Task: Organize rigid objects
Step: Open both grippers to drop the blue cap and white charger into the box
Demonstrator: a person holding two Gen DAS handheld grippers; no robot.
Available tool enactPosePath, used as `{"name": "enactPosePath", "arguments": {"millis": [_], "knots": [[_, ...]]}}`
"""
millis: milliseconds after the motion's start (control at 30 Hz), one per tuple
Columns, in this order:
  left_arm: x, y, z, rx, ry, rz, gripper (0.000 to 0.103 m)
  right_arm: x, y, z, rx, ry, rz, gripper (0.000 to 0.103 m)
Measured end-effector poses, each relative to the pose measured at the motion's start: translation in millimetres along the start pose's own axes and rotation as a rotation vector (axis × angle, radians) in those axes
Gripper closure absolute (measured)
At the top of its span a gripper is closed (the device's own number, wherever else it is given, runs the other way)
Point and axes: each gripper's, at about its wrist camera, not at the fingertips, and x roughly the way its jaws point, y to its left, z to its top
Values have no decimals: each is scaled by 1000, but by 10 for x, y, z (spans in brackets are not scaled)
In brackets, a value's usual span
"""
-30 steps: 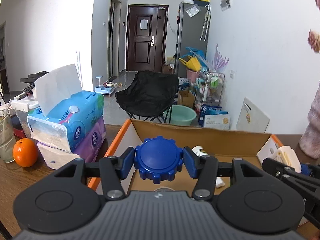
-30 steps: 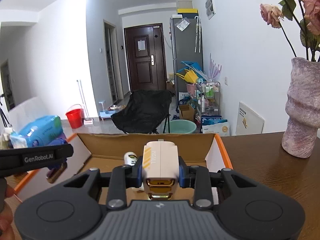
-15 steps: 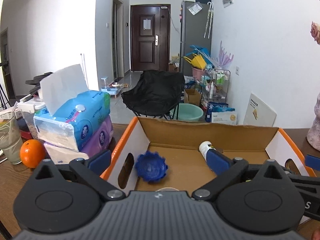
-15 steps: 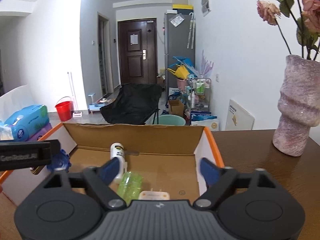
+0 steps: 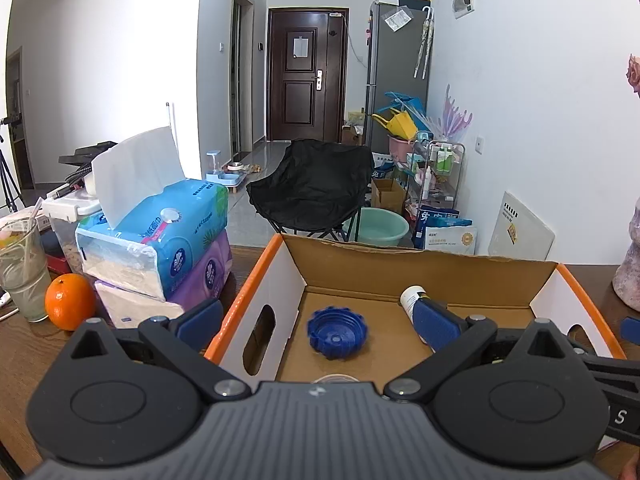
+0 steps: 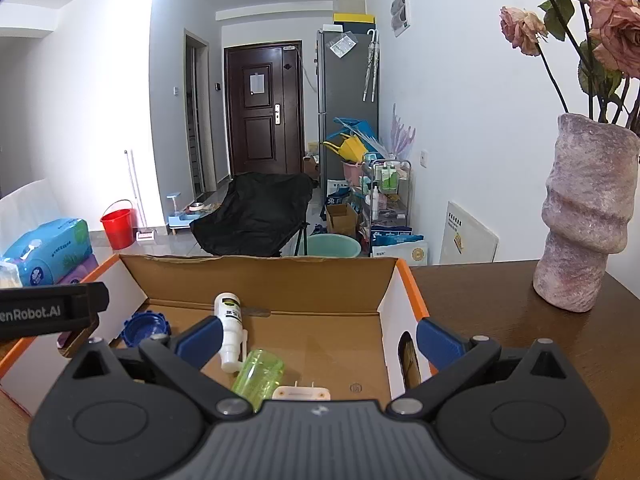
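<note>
Cardboard box, four items, jaws spread

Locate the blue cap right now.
The blue cap lies on the floor of the cardboard box, near its left wall, left of the white bottle; both wrist views show it.

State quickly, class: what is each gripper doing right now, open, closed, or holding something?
Left gripper: open, holding nothing; the blue cap lies in the cardboard box.
Right gripper: open, holding nothing, above the box.
</note>
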Motion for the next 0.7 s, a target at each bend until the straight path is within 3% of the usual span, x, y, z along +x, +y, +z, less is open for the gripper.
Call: {"name": "enactPosePath", "arguments": {"millis": [333, 700], "knots": [[-178, 60, 14, -8, -12, 20, 0, -175, 20, 22, -19, -8, -3, 0], [-593, 120, -22, -2, -43, -5, 0, -646, 36, -18, -54, -37, 22, 0]]}}
